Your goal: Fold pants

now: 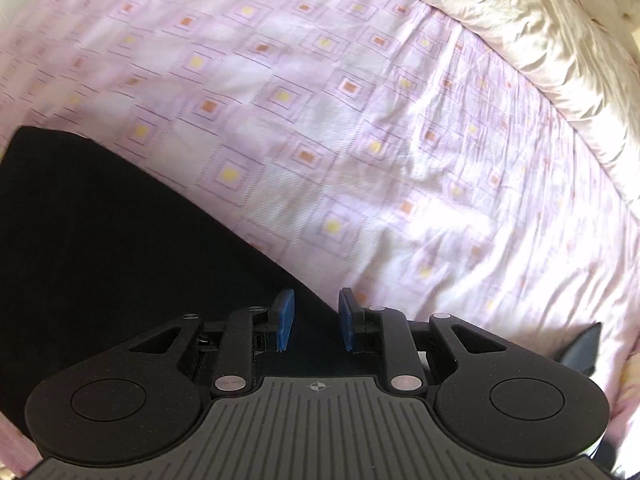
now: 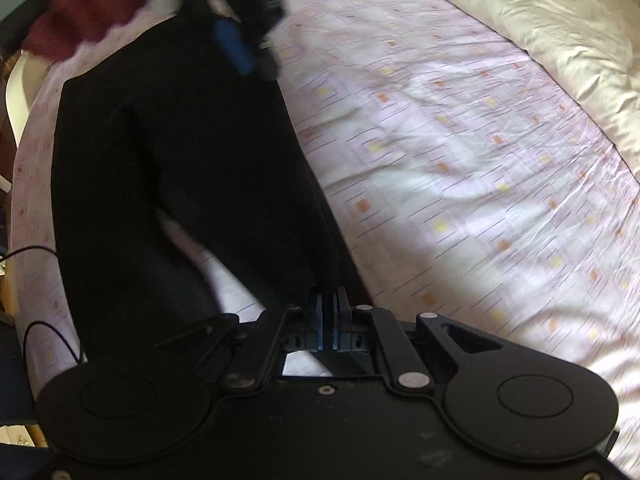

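1. Right tongs [image 2: 329,316] are low over the bed, pointing along the length of the black pants [image 2: 176,152], blue pads pressed together with dark fabric pinched between them, so they are clamped on the pants at one leg end.
2. From that grip the pants run away across the bed sheet [image 2: 460,168]; two legs are visible with a wedge of sheet showing between them, the cloth matte, smooth and very dark.
3. At the far end of the pants the left tongs [image 2: 240,50] appear in the right wrist view as a blurred black body with a blue pad, right over the fabric.
4. In the left wrist view the left tongs [image 1: 316,320] are spread apart, blue ridged pads well separated, nothing between them; they hover over the rounded edge of the pants [image 1: 120,240].
5. The sheet [image 1: 320,112] is pale lilac cotton, creased, printed with nested squares with yellow and orange centres.
6. Along the bed's far edge lies a cream, crumpled duvet [image 1: 520,32], puffy and wrinkled.
7. A dark red, fuzzy cloth [image 2: 84,20] sits by the far corner, blurred.
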{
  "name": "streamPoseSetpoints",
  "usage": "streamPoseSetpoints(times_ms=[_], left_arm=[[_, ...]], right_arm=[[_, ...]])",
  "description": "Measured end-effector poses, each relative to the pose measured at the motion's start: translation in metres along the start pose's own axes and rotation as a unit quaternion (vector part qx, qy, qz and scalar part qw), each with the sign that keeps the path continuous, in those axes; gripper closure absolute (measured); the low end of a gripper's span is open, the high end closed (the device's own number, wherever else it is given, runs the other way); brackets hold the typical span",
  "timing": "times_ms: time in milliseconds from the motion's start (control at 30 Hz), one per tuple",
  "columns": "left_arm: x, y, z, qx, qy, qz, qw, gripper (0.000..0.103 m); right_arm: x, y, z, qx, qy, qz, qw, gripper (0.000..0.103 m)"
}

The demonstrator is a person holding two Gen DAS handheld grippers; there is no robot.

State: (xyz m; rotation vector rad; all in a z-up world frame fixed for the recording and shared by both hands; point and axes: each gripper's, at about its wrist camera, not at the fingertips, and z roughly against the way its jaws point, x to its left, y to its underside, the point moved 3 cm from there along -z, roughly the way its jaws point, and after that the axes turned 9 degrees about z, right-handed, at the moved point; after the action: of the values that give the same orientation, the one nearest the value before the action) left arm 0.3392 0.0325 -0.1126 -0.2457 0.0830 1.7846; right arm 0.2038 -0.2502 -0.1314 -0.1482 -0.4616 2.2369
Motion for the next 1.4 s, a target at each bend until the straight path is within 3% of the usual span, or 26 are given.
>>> streamPoseSetpoints(times_ms=[267,400,433,467,500,567,700,800,900,1033,1233,1333,1400], left_arm=[[-0.008,-0.009,-0.023,0.041,-0.022,0.011,0.9988,0.079],[-0.011,-0.007,-0.047,0.083,-0.064,-0.016,0.9943,0.079],[-0.009,-0.005,-0.056,0.097,-0.077,-0.016,0.9921,0.082],[-0.006,-0.004,-0.059,0.095,-0.074,-0.007,0.9927,0.096],[-0.002,-0.002,-0.057,0.082,-0.061,0.006,0.9947,0.1],[0.004,0.006,-0.041,0.051,-0.036,0.019,0.9978,0.101],[0.012,0.047,0.013,-0.03,-0.014,-0.027,0.9991,0.101],[0.031,0.088,0.042,-0.056,-0.002,-0.043,0.9975,0.101],[0.058,0.125,0.049,-0.046,-0.002,-0.033,0.9984,0.101],[0.093,0.164,0.026,-0.002,-0.019,-0.004,0.9998,0.101],[0.101,0.178,-0.013,0.037,-0.044,0.004,0.9983,0.101],[0.095,0.176,-0.026,0.041,-0.059,-0.013,0.9973,0.101],[0.094,0.172,-0.031,0.04,-0.063,-0.017,0.9971,0.101]], right_arm=[[0.021,0.006,0.002,-0.005,0.022,-0.028,0.999,0.097],[0.022,0.004,0.008,-0.008,0.029,-0.032,0.999,0.097],[0.022,0.005,0.01,-0.008,0.03,-0.032,0.999,0.097],[0.021,0.005,0.011,-0.008,0.031,-0.032,0.999,0.097],[0.023,0.005,0.012,-0.009,0.034,-0.032,0.999,0.097],[0.023,0.003,0.02,-0.014,0.04,-0.038,0.998,0.097],[0.031,0.01,0.039,-0.033,0.046,-0.064,0.996,0.097],[0.048,0.021,0.054,-0.037,0.047,-0.079,0.995,0.097],[0.066,0.036,0.06,-0.036,0.035,-0.099,0.994,0.097],[0.09,0.06,0.054,-0.021,0.017,-0.125,0.992,0.096],[0.1,0.075,0.042,0.006,0.002,-0.156,0.988,0.095],[0.095,0.076,0.054,-0.001,-0.009,-0.175,0.984,0.087],[0.084,0.076,0.069,-0.026,-0.018,-0.211,0.977,0.065]])
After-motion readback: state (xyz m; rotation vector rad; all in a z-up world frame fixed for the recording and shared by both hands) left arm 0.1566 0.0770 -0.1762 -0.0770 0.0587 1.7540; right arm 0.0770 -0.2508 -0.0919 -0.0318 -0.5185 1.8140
